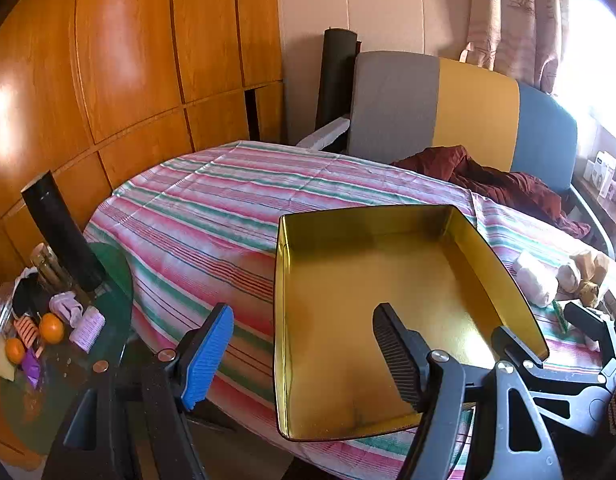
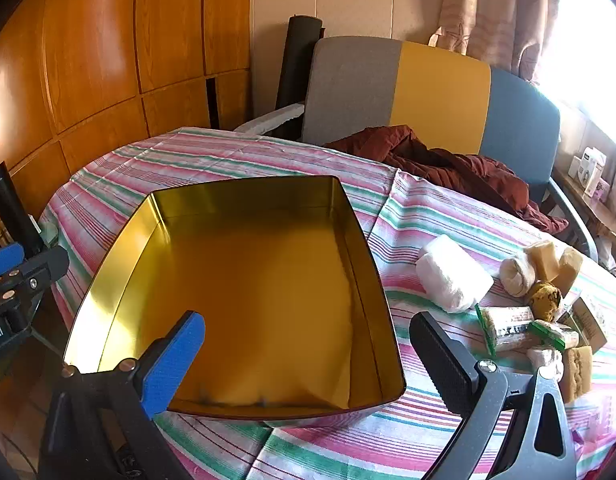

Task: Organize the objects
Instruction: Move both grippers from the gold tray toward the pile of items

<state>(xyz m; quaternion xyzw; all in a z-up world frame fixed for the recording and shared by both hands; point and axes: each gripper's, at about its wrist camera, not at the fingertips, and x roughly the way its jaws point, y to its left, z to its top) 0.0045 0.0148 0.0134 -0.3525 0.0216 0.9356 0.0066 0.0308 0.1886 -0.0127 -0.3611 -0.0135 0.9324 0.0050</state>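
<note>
An empty gold tin (image 1: 388, 280) (image 2: 259, 280) lies open on the striped tablecloth (image 1: 211, 208) (image 2: 420, 216). My left gripper (image 1: 303, 360) is open and straddles the tin's left wall: blue finger outside, black finger over the inside, neither touching. My right gripper (image 2: 308, 360) is open wide at the tin's near right corner, blue finger over the inside and black finger outside. To the right of the tin lie a white wrapped roll (image 2: 452, 276) (image 1: 536, 280), beige blocks (image 2: 548, 260), green-edged packets (image 2: 508, 324) and a sponge-like block (image 2: 576, 372).
A low glass side table (image 1: 107, 340) at the left carries oranges (image 1: 51, 328), purple items and a black cylinder (image 1: 59, 232). Behind the table stands a grey, yellow and blue chair (image 2: 428, 88) with a maroon cloth (image 2: 448, 164). Wooden panels line the left wall.
</note>
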